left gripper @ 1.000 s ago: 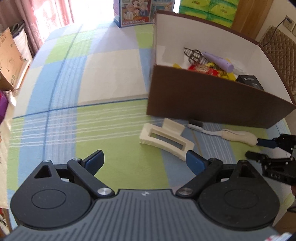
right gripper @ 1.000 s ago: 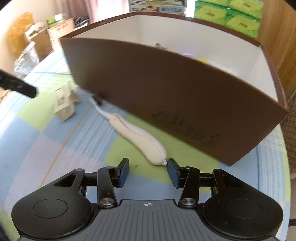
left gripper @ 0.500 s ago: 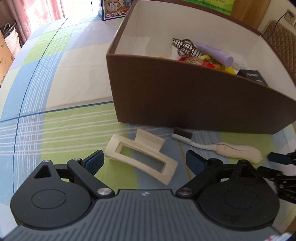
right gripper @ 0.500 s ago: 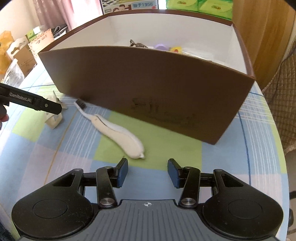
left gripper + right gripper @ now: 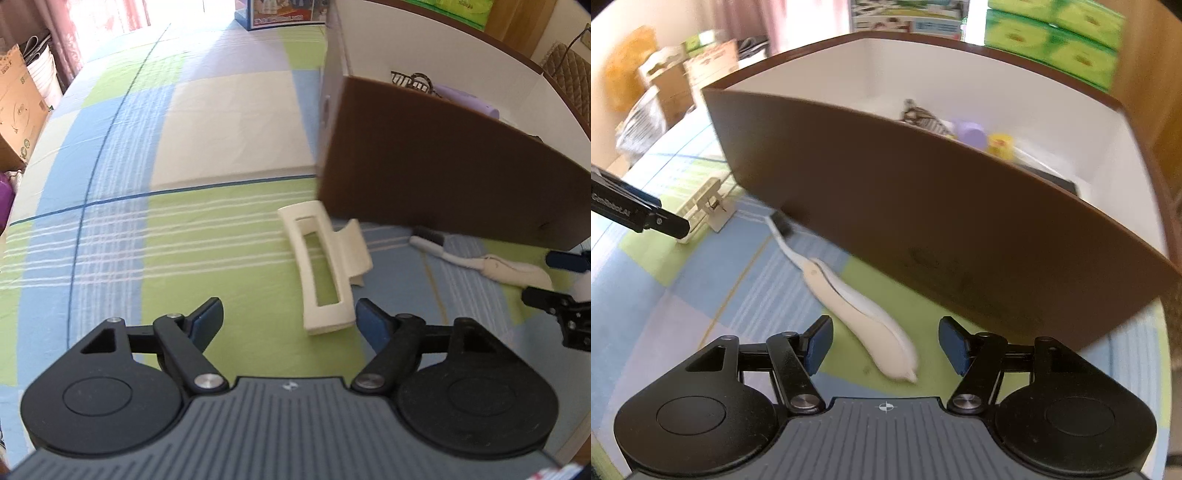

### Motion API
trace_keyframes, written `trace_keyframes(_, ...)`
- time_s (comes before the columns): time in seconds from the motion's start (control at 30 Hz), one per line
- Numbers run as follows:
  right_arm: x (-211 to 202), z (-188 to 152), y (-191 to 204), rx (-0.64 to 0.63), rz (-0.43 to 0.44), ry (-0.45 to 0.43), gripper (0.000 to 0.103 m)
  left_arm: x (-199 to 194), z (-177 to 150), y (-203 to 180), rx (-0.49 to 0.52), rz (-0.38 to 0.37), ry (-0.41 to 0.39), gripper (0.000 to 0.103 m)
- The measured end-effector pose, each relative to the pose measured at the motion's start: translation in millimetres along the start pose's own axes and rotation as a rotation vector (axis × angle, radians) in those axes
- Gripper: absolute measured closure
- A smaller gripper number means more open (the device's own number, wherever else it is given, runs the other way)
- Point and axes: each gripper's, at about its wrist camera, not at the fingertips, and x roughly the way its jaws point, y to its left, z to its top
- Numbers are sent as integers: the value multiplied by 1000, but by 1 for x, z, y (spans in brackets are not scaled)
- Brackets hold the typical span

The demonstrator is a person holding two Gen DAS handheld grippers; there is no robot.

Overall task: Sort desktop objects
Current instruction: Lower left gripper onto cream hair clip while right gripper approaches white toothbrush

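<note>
One brown box (image 5: 443, 166), one cream hair claw (image 5: 325, 273), one toothbrush (image 5: 849, 295), two hand-held grippers (image 5: 290, 317) (image 5: 886, 345).

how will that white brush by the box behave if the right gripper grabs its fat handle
The brush looks like rigid plastic, so probably stiff and light. Its rounded, tapering handle may slip or twist between the right gripper pads. The thin neck could flex slightly.

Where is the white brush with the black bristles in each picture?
Left wrist view: the white brush lies on the cloth at the far right, below the box, near the right gripper.
Right wrist view: the same brush lies in the lower middle, its thick handle between the right gripper's open fingers.
Shared landmark: the brown box, with the brush's bristle end close by its front wall.
</note>
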Motion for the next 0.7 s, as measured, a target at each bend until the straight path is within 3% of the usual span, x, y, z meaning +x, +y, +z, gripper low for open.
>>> trace_keyframes(0.1,9,4,11,-50,15,-1,43,-4,-3,5,10,-12,-12,28)
trace_keyframes(0.17,12,5,19,-70,28,2,51,-5,-2,4,25,-17,-19,27)
trace_keyframes(0.23,9,3,25,-77,44,2,67,-5,3,1,45,-23,-29,27)
trace_keyframes(0.53,-7,-13,41,-25,27,36,74,9,12,-23,120,-30,-59,28)
trace_keyframes(0.63,-13,-20,41,11,10,41,74,13,17,-26,135,-26,-76,36)
trace_keyframes(0.7,-16,-21,40,28,-6,42,74,16,17,-25,151,-45,-64,55)
